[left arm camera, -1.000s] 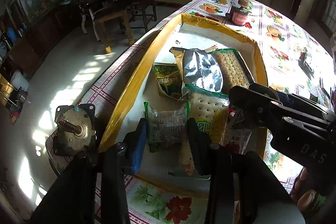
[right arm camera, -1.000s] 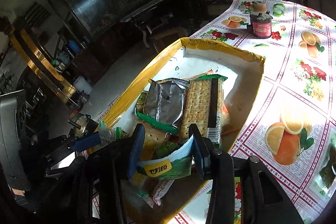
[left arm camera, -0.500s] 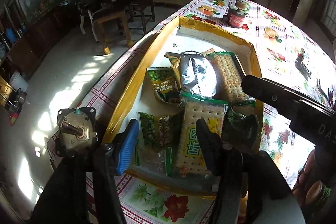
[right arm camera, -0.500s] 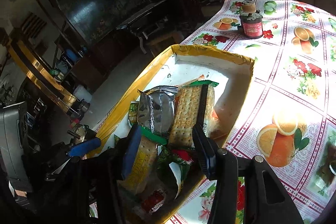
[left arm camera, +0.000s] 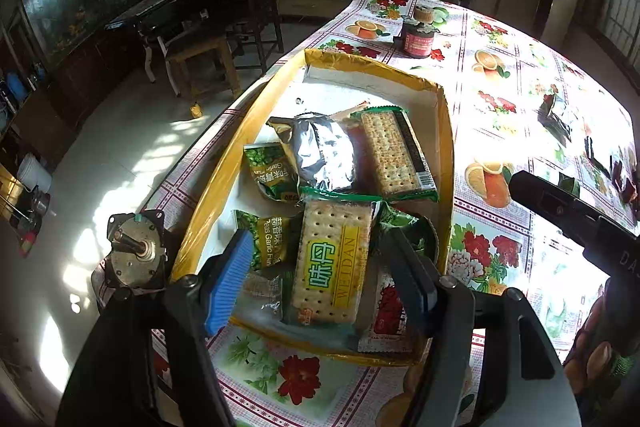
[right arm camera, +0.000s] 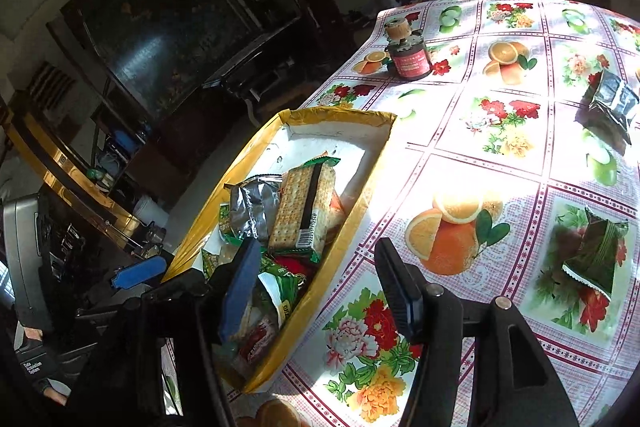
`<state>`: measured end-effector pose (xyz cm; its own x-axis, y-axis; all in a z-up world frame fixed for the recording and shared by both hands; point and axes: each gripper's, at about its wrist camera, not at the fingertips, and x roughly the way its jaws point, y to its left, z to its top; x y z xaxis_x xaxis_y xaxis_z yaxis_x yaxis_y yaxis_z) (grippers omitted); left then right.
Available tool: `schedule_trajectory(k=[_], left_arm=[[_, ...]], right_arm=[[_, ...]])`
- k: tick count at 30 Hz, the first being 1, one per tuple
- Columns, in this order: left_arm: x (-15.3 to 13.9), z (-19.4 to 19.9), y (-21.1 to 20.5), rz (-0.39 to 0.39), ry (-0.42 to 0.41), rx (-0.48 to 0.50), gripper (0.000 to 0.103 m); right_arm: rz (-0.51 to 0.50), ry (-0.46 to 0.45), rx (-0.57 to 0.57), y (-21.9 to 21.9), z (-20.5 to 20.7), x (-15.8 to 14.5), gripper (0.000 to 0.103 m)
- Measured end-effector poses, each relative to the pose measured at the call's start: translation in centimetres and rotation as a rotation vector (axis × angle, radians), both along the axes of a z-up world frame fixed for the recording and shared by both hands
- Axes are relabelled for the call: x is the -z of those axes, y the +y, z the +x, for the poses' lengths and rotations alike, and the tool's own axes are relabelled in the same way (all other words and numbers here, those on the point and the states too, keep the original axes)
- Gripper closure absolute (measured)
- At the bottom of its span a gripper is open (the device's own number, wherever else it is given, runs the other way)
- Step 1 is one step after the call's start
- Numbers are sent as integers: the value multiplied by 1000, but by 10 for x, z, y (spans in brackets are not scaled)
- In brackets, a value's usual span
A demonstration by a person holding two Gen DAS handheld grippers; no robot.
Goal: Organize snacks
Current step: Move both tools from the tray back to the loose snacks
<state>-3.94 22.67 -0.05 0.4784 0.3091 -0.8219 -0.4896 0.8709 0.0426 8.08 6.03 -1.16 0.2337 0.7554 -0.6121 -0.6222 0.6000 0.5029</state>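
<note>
A yellow-rimmed box near the table's left edge holds several snacks. Among them are a yellow-label cracker pack, a garlic peas packet, a silver foil bag and a second cracker pack. My left gripper hovers over the box's near end. Its jaws are opening and its pads press on nothing. My right gripper hangs over the box's right rim. Its jaws are opening too, with nothing between them. A dark green packet and a silver bag lie loose on the tablecloth.
A red jar with a small round thing on its lid stands beyond the box. The flowered tablecloth stretches right of the box. Past the table's left edge the floor drops away, with a stool and chairs.
Both grippers have opened and let their packets drop into the box. The left one has pulled back a little. The right one has swung right, from over the box to its right rim.
</note>
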Motion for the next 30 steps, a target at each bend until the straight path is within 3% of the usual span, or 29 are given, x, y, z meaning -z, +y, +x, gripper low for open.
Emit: schedule_trajectory(k=[14, 30], left_arm=[[-6, 27, -63, -4, 8, 146, 33], [-5, 107, -153, 15, 31, 367, 25]], right_arm=[[-38, 53, 228, -109, 22, 24, 34], [-116, 49, 509, -240, 56, 39, 34]])
